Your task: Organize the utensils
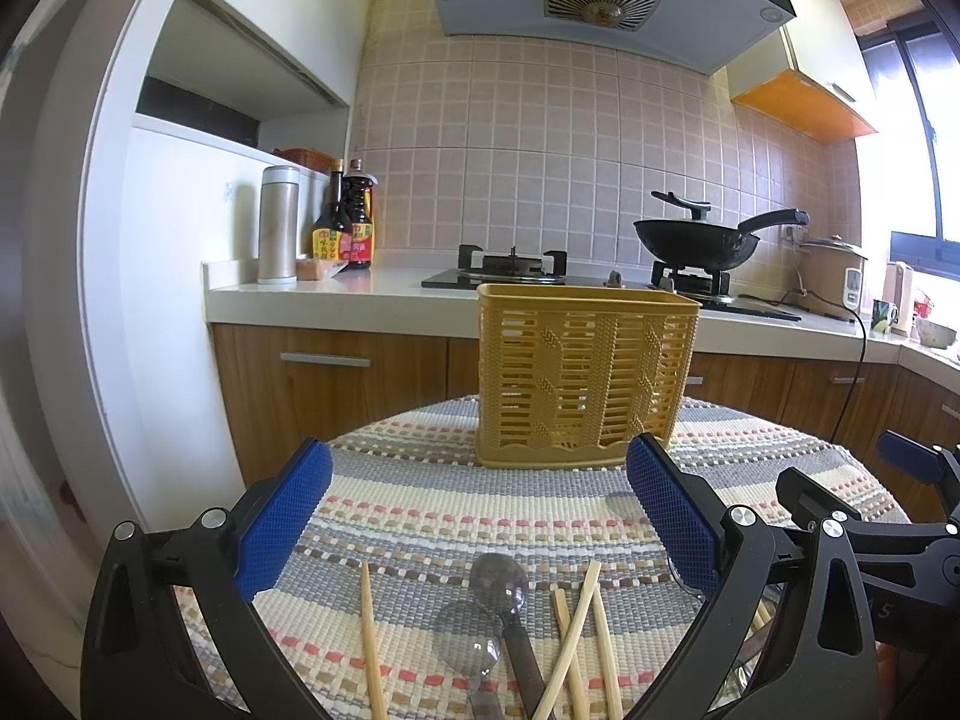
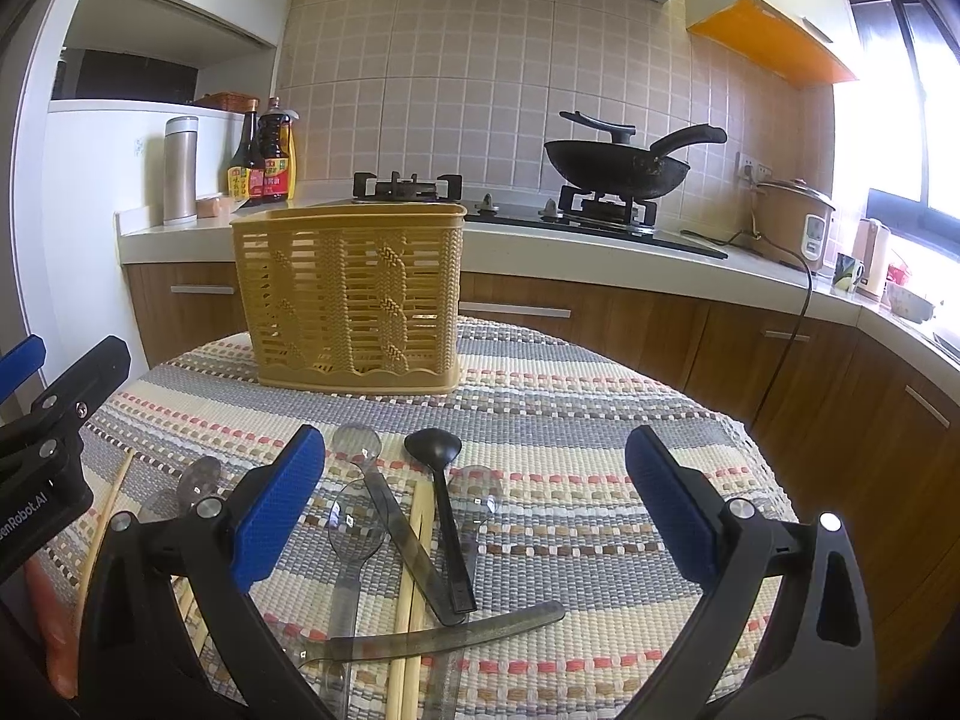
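A yellow slatted utensil basket (image 1: 585, 375) stands upright at the far side of the round table; it also shows in the right wrist view (image 2: 354, 297). My left gripper (image 1: 480, 516) is open and empty above clear plastic spoons (image 1: 498, 585) and wooden chopsticks (image 1: 573, 636). My right gripper (image 2: 474, 510) is open and empty above a black spoon (image 2: 441, 480), clear spoons (image 2: 357, 525) and a pair of chopsticks (image 2: 414, 576) lying crossed on the woven striped mat (image 2: 570, 420).
Behind the table runs a kitchen counter (image 1: 384, 288) with a steel flask (image 1: 278, 225), sauce bottles (image 1: 345, 222), a gas hob with a black wok (image 1: 699, 240) and a rice cooker (image 2: 792, 222). The left gripper's body (image 2: 42, 432) shows at the right view's left edge.
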`<state>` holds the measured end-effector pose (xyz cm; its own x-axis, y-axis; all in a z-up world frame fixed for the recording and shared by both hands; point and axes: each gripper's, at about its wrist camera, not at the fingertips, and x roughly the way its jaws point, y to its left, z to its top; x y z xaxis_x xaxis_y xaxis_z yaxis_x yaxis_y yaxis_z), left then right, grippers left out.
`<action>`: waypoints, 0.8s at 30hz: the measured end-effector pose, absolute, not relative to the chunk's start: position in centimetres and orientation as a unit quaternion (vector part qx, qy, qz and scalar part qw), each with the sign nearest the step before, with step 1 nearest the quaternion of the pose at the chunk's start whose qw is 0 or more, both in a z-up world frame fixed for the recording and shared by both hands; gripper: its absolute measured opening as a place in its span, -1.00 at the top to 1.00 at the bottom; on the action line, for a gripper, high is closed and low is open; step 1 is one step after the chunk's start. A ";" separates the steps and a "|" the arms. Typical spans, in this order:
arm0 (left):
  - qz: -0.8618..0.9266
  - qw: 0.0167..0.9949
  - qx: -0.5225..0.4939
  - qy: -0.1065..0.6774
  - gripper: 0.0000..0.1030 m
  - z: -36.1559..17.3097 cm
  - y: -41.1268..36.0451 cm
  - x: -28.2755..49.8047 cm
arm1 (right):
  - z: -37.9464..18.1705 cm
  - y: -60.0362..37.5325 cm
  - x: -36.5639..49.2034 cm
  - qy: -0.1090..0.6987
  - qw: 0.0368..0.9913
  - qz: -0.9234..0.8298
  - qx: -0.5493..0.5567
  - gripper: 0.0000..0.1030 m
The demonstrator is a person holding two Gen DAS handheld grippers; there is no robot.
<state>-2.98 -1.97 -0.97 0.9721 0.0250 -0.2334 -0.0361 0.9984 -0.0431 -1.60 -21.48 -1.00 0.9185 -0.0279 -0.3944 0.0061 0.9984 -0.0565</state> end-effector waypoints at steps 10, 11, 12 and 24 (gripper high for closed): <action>0.015 0.993 -0.024 0.118 -0.85 -1.0 -1.9 -3.0 | -0.9 -21.5 -1.5 0.205 0.978 -0.008 -0.026 -0.85; 0.016 0.993 -0.024 0.117 -0.85 -1.0 -2.0 -3.0 | -0.9 -21.5 -1.5 0.205 0.978 -0.008 -0.027 -0.85; 0.015 0.993 -0.024 0.117 -0.85 -1.0 -2.0 -3.0 | -1.0 -21.5 -1.5 0.205 0.978 -0.008 -0.027 -0.85; 0.016 0.993 -0.024 0.117 -0.85 -1.0 -2.0 -3.0 | -1.0 -21.4 -1.5 0.199 0.980 -0.007 -0.028 -0.85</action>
<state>-2.99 -2.00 -0.99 0.9720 0.0254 -0.2338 -0.0365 0.9984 -0.0436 -1.47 -21.35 -1.00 0.9207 -0.0241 -0.3896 0.0020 0.9984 -0.0570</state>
